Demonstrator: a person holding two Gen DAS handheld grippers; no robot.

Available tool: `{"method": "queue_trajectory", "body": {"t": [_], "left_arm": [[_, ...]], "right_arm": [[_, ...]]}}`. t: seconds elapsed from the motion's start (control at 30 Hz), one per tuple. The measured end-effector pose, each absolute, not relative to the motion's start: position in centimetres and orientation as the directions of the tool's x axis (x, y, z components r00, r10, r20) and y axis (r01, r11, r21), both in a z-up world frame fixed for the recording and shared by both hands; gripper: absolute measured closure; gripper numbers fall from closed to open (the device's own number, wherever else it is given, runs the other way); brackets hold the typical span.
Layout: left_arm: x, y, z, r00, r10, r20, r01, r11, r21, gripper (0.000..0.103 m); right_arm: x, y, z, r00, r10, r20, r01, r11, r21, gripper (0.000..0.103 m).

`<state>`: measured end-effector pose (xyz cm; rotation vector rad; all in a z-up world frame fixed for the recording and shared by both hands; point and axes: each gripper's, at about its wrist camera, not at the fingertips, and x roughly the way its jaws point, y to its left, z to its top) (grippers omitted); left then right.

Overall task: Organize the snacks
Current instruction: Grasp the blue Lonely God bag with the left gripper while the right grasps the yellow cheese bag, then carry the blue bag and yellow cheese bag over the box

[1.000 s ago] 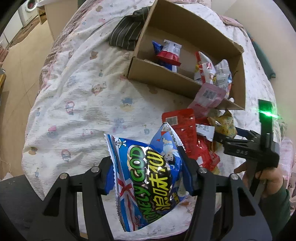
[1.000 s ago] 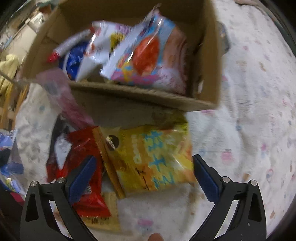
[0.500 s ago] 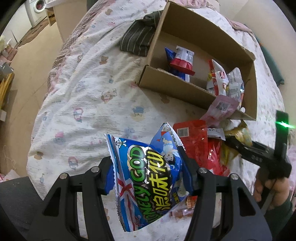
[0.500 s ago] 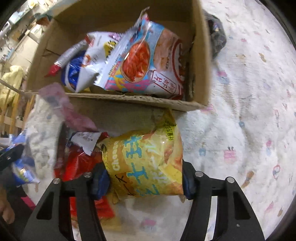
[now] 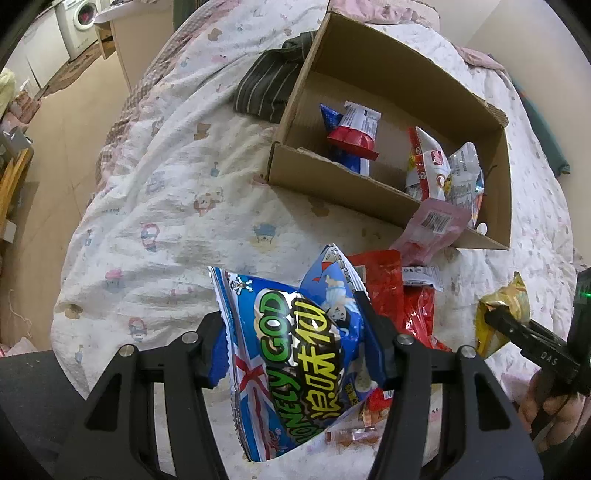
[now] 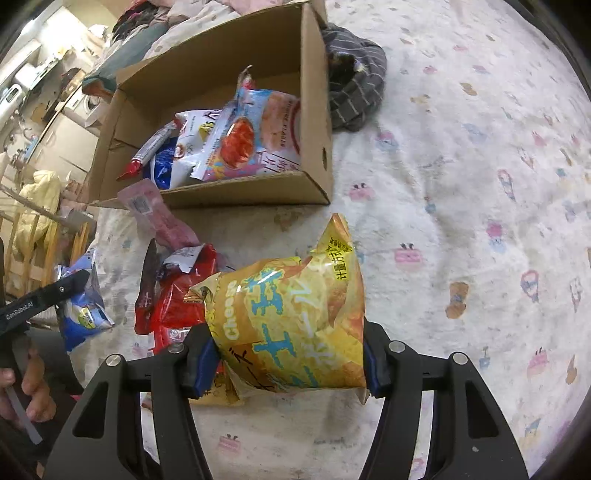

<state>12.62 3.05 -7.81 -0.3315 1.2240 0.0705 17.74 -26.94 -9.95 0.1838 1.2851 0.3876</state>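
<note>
My left gripper (image 5: 295, 350) is shut on a blue Lonely God snack bag (image 5: 295, 354) and holds it above the bed. The right gripper (image 6: 288, 354) is shut on a yellow cheese chip bag (image 6: 291, 325), lifted clear of the quilt; the same yellow bag (image 5: 500, 321) shows at the right edge of the left wrist view. An open cardboard box (image 5: 369, 62) lies beyond on the bed with several snack packs inside, and the box (image 6: 317, 122) also appears in the right wrist view. Red packets (image 6: 177, 295) and a pink packet (image 6: 155, 218) lie loose in front of it.
A striped dark cloth (image 6: 354, 88) sits bunched against the box's side. The cartoon-print quilt (image 6: 480, 184) spreads wide to the right. The bed's edge drops to the floor (image 5: 74, 122) at the left, with a washing machine (image 5: 81, 22) beyond. A hand (image 5: 550, 413) grips the right tool's handle.
The right gripper closed on the yellow chip bag and lifted it up and back from the pile by the box. The left gripper kept its hold on the blue bag and tilted slightly.
</note>
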Motion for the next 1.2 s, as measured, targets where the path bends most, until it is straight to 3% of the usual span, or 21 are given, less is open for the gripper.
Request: {"method": "queue_trajectory", "body": {"t": [0.33, 0.83, 1.2], "left_arm": [[12.3, 3.5, -7.6, 0.376, -0.074, -0.924, -0.245, 0.954, -0.176, 0.049], [15.8, 2.6, 0.4, 0.53, -0.038, -0.847, -0.145, 0.98, -0.134, 0.049], [21.0, 2.5, 2.9, 0.584, -0.026, -0.811, -0.082, 0.992, -0.091, 0.049]], "right_arm": [[15.1, -26.7, -4.8, 0.361, 0.564, -0.743, -0.296, 0.825, 0.482, 0.04], [18.0, -27.7, 0.0, 0.541, 0.563, -0.624, -0.269, 0.819, 0.506, 0.04], [22.0, -25.5, 0.8, 0.54, 0.561, -0.628, -0.289, 0.824, 0.488, 0.04]]}}
